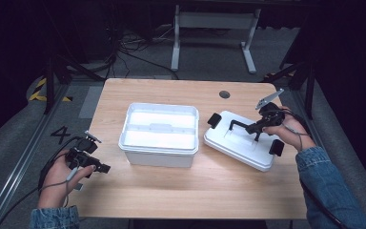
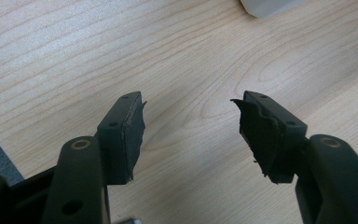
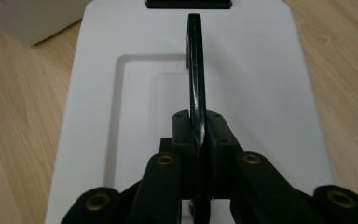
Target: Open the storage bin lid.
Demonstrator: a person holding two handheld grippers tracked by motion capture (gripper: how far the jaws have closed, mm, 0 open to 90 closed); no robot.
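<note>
A white open box stands mid-table. To its right lies its white lid with black end clips and a black carry handle raised upright. My right gripper is shut on that handle; in the right gripper view the handle runs up from between the closed jaws of the right gripper, over the lid. At the table's front left my left gripper is open over bare wood; in the left gripper view the left gripper holds nothing between its fingers.
The wooden table has bare room in front of the box and along its front edge. A round cable hole sits at the back. A corner of the white box shows at the top of the left gripper view.
</note>
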